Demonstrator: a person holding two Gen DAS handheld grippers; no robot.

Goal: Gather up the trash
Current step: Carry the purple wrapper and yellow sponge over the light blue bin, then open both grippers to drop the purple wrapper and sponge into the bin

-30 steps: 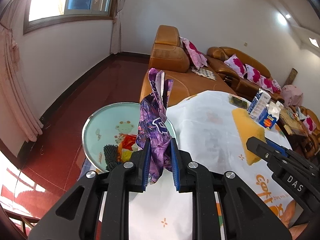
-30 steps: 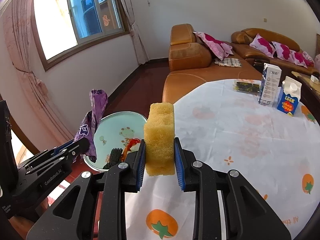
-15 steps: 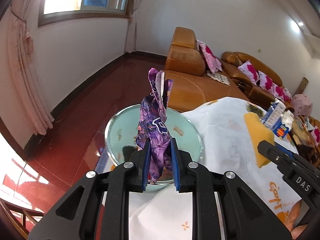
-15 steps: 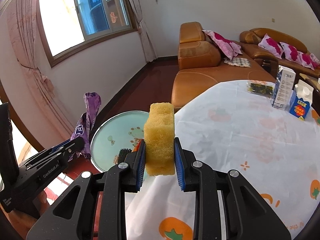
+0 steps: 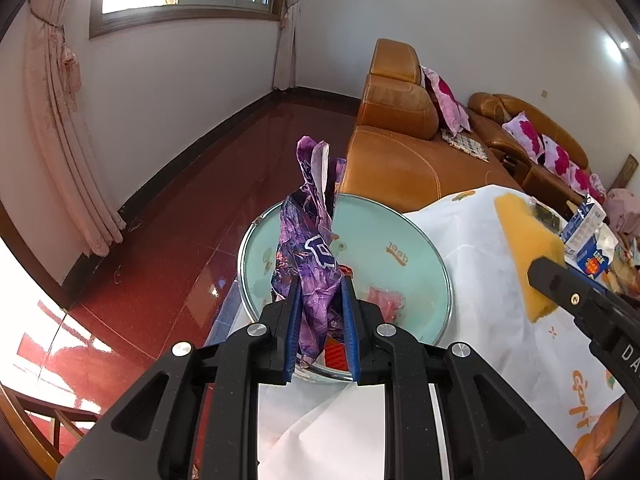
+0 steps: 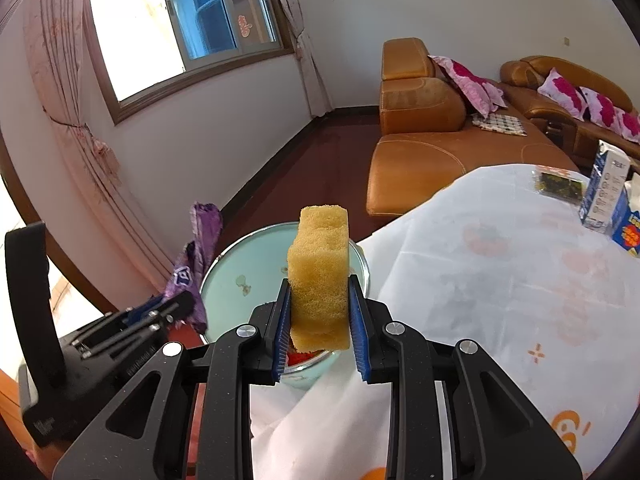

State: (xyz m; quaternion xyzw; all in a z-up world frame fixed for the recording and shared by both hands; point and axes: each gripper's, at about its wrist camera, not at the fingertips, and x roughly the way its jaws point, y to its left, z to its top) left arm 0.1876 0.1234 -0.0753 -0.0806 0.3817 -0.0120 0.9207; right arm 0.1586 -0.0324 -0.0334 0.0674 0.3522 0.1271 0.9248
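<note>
A crumpled purple wrapper (image 5: 310, 264) is gripped between the fingers of the left gripper (image 5: 320, 316), and a yellow sponge (image 6: 318, 276) is pinched between the fingers of the right gripper (image 6: 319, 322); both pairs of fingers are closed on their loads, which stand up out of them. A pale green bin (image 5: 404, 240) with a metal rim is taken as the landmark. It stands on the red floor, just beside the edge of the counter (image 6: 500, 280), which is draped in a white cloth.

Some trash is already seen inside the bin: red and pink scraps lie on its bottom. Neither held piece has been let go, so the task is judged to be partly done. The dropping of the wrapper and the sponge is left, and possibly more collecting from the counter, where milk cartons (image 6: 610, 196) and a dark packet (image 6: 558, 184) stand well apart from the bin; whether these count as trash cannot be told.

Both grippers are pointed downward and forward. In the left wrist view the wrapper is seen over the bin's opening. In the right wrist view the sponge is seen over the rim on the counter side.
</note>
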